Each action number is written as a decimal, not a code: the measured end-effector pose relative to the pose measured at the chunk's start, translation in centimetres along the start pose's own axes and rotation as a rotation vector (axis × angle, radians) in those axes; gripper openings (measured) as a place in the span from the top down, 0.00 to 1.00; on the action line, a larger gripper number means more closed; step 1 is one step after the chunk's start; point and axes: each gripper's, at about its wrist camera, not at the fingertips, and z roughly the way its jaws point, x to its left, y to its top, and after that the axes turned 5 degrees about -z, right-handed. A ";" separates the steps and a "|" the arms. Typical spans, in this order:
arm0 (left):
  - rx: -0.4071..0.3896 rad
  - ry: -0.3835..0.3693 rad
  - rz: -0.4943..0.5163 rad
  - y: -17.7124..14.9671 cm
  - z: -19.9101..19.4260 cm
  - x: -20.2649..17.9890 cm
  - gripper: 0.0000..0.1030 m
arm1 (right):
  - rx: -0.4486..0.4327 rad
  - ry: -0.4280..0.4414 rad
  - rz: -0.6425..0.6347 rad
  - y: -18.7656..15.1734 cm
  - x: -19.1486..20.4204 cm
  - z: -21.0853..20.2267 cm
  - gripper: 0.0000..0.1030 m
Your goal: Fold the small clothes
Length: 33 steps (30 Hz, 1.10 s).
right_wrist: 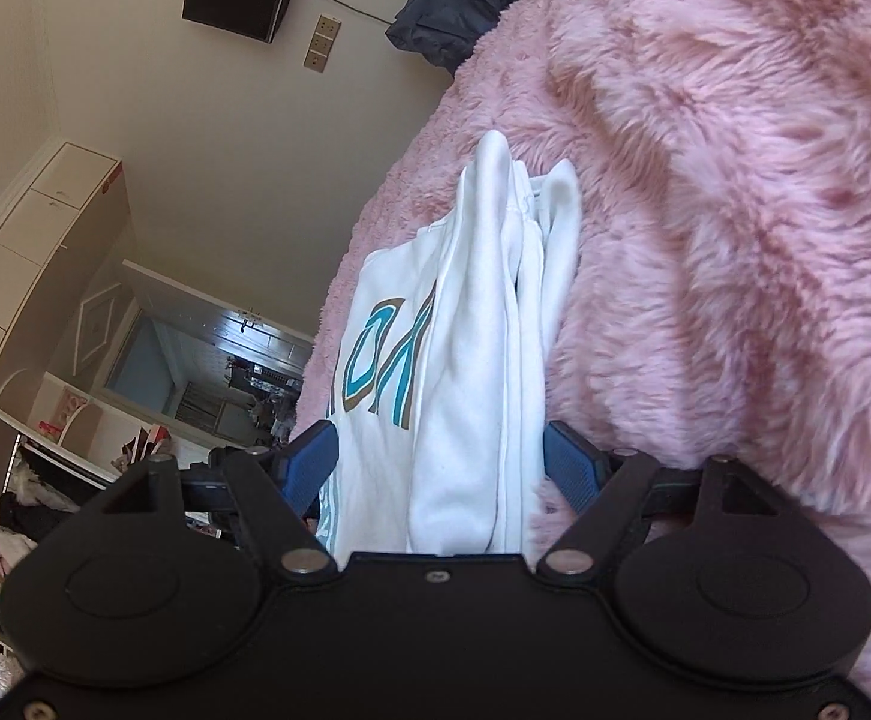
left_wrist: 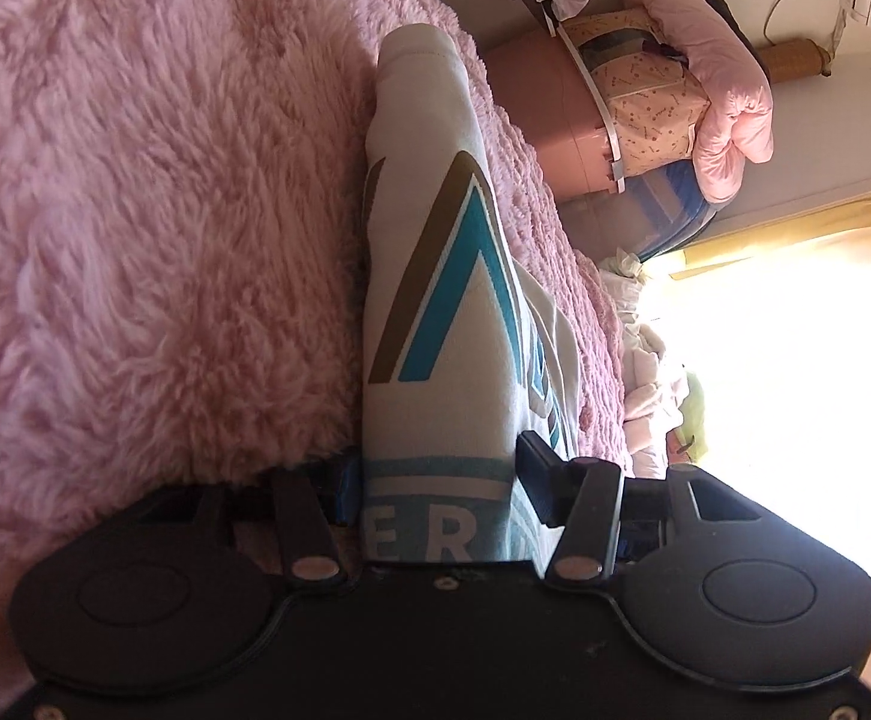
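We see the left gripper (left_wrist: 441, 474) low in the centre of the left wrist view, its jaws set wide on either side of a folded white sweatshirt (left_wrist: 435, 276) printed in teal and brown. The fabric fills the whole gap between the two blue pads (left_wrist: 348, 489), but we cannot tell whether they press on it. The garment runs from the bottom centre up toward the upper middle of the frame, lying on a fluffy pink blanket (left_wrist: 147, 210) that fills the left half.

In the right wrist view the right gripper (right_wrist: 441, 468) sits at the bottom centre, jaws also wide, and the same sweatshirt (right_wrist: 471, 324) passes between them as a thick stack of white layers. Both blue pads (right_wrist: 573, 471) appear to lie against the fabric; how firm the hold is, we cannot tell. The blanket (right_wrist: 735, 210) spreads across the right side of that frame, and a white wardrobe (right_wrist: 33, 252) stands at the left edge.
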 end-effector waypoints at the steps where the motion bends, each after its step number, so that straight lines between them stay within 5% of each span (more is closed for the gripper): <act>1: 0.006 -0.003 -0.007 0.2 0.3 0.0 0.46 | 0.017 -0.016 -0.010 0.1 0.1 0.6 0.24; 7: 0.015 -0.021 -0.042 0.4 1.3 0.5 0.47 | 0.027 0.006 0.017 0.4 0.5 3.4 0.20; 9: 0.006 -0.037 -0.039 0.4 1.3 0.4 0.54 | 0.025 -0.001 0.009 0.3 0.9 4.0 0.20; 14: -0.024 -0.057 -0.044 -0.4 0.2 0.4 0.67 | -0.007 -0.113 -0.046 -0.3 2.9 5.1 0.62; 21: -0.037 -0.090 -0.024 -0.2 -2.2 -2.5 0.74 | -0.060 -0.123 -0.071 0.4 7.1 5.3 0.68; 33: -0.121 -0.086 0.097 -2.1 -17.9 -9.8 0.74 | -0.049 -0.004 -0.230 -0.1 20.2 7.2 0.68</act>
